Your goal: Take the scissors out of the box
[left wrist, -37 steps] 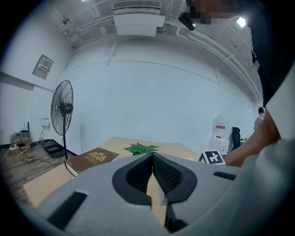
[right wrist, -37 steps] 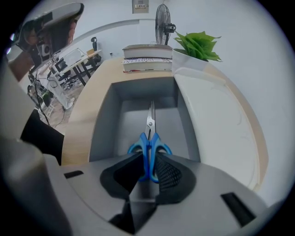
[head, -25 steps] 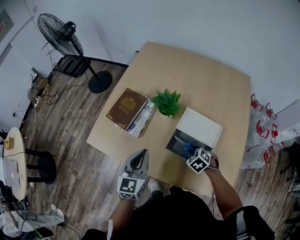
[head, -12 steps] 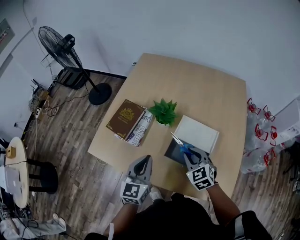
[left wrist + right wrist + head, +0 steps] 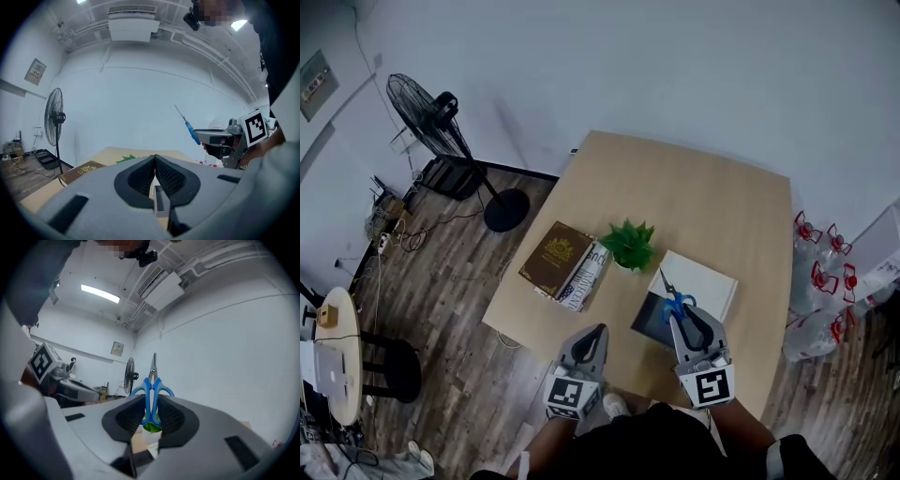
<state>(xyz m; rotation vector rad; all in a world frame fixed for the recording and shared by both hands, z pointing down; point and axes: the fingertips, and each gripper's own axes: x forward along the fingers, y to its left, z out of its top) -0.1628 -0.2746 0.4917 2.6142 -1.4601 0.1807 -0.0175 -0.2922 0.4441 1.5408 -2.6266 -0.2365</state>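
right gripper (image 5: 151,405): clamped on blue handles of scissors (image 5: 152,380), blades jutting past its tips | box (image 5: 650,317): open on counter (image 5: 703,197), beneath that gripper | left gripper (image 5: 155,161): jaws together, nothing between

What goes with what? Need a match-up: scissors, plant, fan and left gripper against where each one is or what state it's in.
Things:
1. scissors
2. plant
3. fan
4. left gripper

Place or state:
A. standing on the floor, off the table
B. jaws together, nothing between them
C. clamped by the handles in the right gripper, blades pointing away from it
D. on the table, between the book and the box

Pairs: 1-C, 2-D, 3-A, 4-B
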